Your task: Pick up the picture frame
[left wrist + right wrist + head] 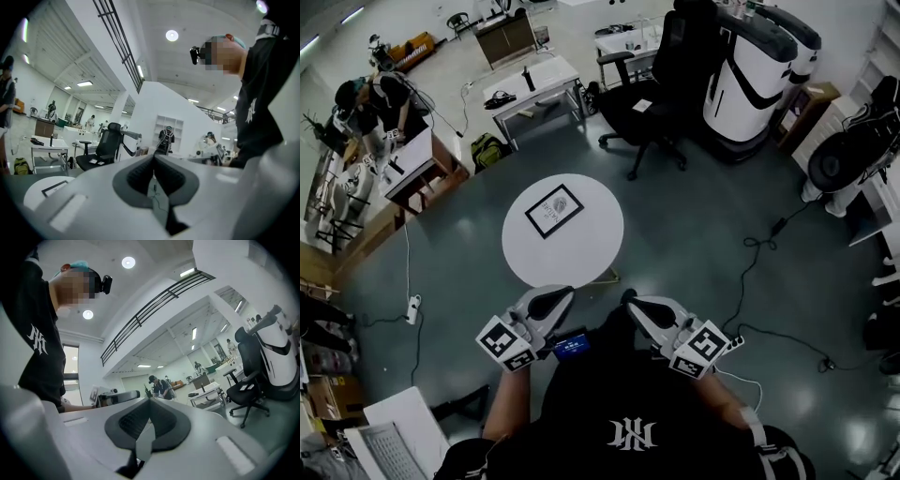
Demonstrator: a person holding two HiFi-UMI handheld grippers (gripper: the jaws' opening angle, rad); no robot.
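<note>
Worktop (581, 258): round and white, standing on the floor just ahead of both claws.
Picture frame (554, 211): black-edged, lying flat on the far-left part of the worktop, turned at an angle and well apart from both claws.
Left claw (549, 302): being held level by the near rim of the worktop, its jaws pressing together with nothing between them.
Right claw (639, 309): being held level just off the near-right rim, its jaws also meeting and gripping nothing.
Floor (703, 234): grey and glossy, reflecting the ceiling lights.
Cable (757, 246): black, trailing across the floor at right.
Power strip (413, 309): white, lying on the floor at left.
Office chair (642, 117): black, standing beyond the worktop.
Machine housing (750, 75): large, white and black, standing just right of the office chair.
Desk (534, 84): white and rectangular, standing at the far side and carrying small dark things.
Backpack (487, 148): green, sitting on the floor beside the desk.
Person (375, 98): bending over a wooden table at far left.
</note>
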